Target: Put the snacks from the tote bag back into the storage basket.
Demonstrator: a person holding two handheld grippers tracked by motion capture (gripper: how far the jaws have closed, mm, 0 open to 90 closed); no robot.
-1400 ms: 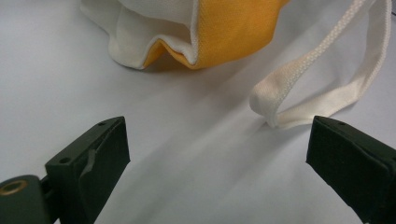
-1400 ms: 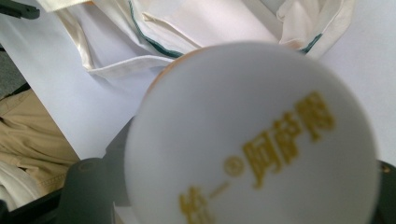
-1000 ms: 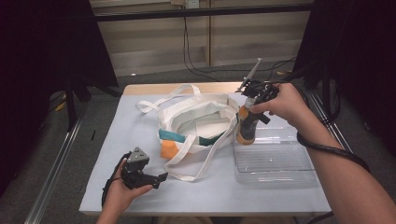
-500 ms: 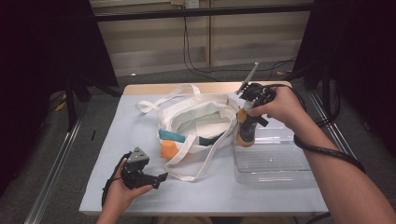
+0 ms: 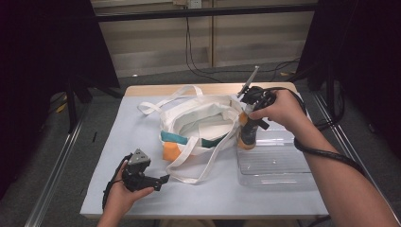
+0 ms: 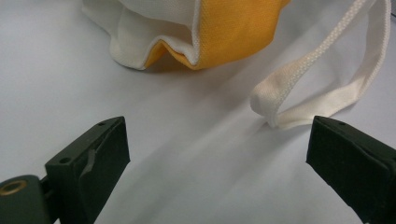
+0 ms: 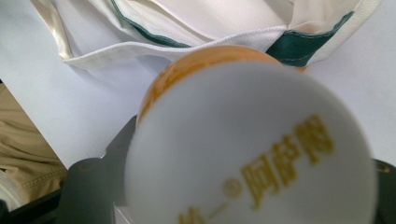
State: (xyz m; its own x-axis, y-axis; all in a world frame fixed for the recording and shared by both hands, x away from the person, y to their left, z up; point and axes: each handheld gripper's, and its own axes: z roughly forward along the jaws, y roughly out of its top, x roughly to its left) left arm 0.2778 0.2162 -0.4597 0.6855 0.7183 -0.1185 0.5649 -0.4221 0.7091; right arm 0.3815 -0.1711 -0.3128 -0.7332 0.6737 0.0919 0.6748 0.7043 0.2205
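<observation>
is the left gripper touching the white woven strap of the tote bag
Apart. In the left gripper view the left gripper stands open, and the white woven strap loops on the bare white table beyond its jaws, with table showing between them.

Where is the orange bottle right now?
In the high view, the orange bottle is on the right side, held upright in the right claw, between the tote bag and the clear plastic tray.

A bottle (image 7: 224, 140) with a white cap bearing gold characters and an orange body sits close to the camera, clamped between the right gripper's (image 7: 243, 186) black fingers (image 7: 93, 182). Beyond it lies a cream bag (image 7: 210, 28) with green trim on the pale surface (image 7: 70, 102).
</observation>
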